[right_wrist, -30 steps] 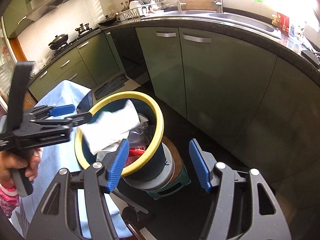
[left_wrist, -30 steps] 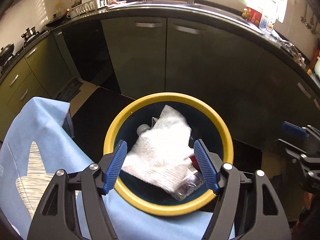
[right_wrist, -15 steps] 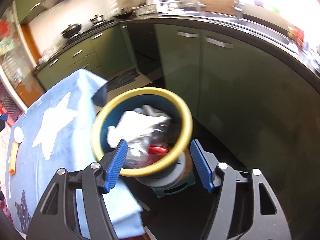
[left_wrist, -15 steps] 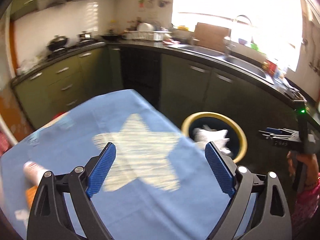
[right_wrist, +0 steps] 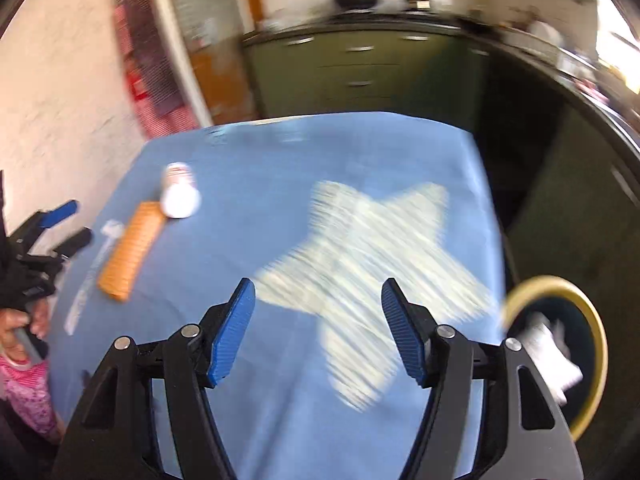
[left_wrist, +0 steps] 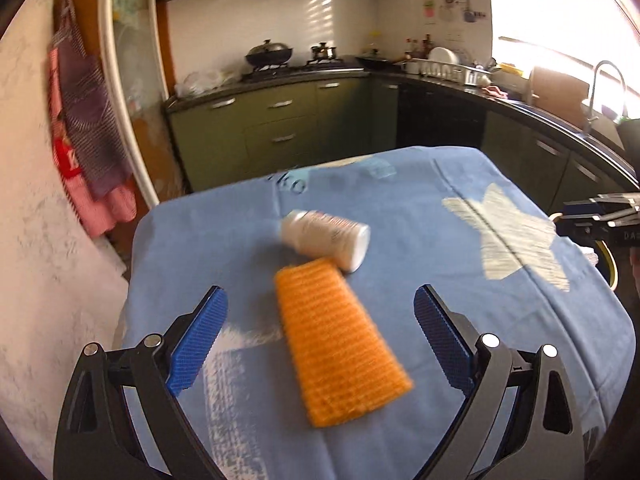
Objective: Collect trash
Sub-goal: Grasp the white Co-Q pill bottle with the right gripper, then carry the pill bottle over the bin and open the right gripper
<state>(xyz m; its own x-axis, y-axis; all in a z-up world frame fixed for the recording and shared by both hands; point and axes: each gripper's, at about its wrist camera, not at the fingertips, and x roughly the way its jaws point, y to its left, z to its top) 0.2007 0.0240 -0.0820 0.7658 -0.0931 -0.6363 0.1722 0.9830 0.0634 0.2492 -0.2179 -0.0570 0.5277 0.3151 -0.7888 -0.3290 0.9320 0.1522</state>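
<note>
Left gripper (left_wrist: 320,338) wide open, jaws just opened further, empty; flat orange ribbed sponge (left_wrist: 338,344) between jaws, white plastic bottle (left_wrist: 326,240) lying beyond. Right gripper (right_wrist: 318,330) half open, empty.

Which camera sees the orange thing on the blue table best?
The left wrist view. There the orange ribbed thing lies big and close, between the left gripper's open fingers, beside the white bottle. The right wrist view shows it too, but small, blurred and far off to the side.

Green kitchen cabinets (left_wrist: 280,128), white tiled wall (left_wrist: 320,12), sunlit window (left_wrist: 560,20)
</note>
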